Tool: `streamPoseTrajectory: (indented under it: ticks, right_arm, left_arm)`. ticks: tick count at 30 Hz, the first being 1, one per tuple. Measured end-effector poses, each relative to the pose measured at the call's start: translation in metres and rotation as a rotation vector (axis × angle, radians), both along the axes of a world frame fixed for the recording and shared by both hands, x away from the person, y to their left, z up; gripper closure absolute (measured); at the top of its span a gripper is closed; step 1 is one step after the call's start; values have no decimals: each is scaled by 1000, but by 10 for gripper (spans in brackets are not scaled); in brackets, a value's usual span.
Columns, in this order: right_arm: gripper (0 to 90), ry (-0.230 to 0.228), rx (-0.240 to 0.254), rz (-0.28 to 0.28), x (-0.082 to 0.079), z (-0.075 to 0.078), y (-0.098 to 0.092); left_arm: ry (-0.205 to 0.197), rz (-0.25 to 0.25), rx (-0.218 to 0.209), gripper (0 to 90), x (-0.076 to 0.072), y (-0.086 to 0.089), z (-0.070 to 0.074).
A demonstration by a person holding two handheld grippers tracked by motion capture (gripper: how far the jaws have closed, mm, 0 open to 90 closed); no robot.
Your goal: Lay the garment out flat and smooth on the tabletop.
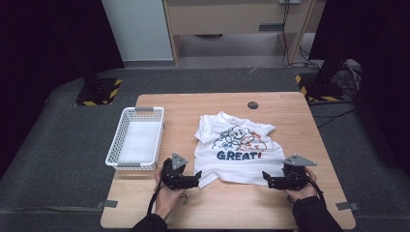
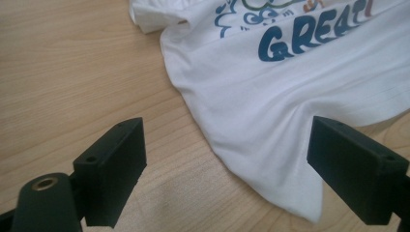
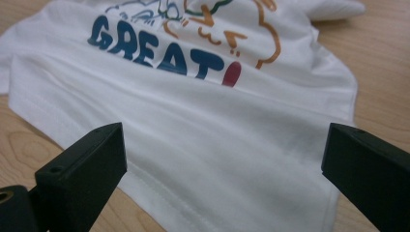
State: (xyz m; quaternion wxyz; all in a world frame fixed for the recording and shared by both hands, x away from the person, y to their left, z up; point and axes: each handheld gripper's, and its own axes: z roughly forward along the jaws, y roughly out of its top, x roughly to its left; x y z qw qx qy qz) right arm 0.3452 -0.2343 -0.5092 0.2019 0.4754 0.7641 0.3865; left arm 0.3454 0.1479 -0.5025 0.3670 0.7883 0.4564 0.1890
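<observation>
A white T-shirt (image 1: 238,147) with a cartoon print and the word GREAT lies face up on the wooden table (image 1: 290,111), its hem toward the person. My left gripper (image 1: 197,176) sits low at the shirt's near left corner. In the left gripper view its jaws stand wide apart, with the hem corner (image 2: 290,188) lying between them, untouched. My right gripper (image 1: 265,180) is at the near right part of the hem. Its jaws are spread just as wide in the right gripper view, over the hem (image 3: 227,193), and the pads do not press the cloth.
A white slatted basket (image 1: 137,137) with nothing in it stands at the table's left side. A small round grommet (image 1: 253,105) sits near the far edge. Bare wood lies right of the shirt and along the near edge. Black stands flank the table on the floor.
</observation>
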Motion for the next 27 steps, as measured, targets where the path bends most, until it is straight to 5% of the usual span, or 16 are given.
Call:
streamPoseTrajectory:
  ticks: [4, 17, 27]
  right_arm:
    - [15, 23, -31, 10, 2, -5, 4]
    - [16, 78, -142, 2, 10, -20, 2]
    - [13, 79, -185, 21, 8, -22, 2]
  left_arm:
    - [52, -5, 29, 110, 3, -6, -8]
    - [65, -41, 169, 81, 7, -19, -20]
    - [57, -64, 194, 66, 3, -17, -21]
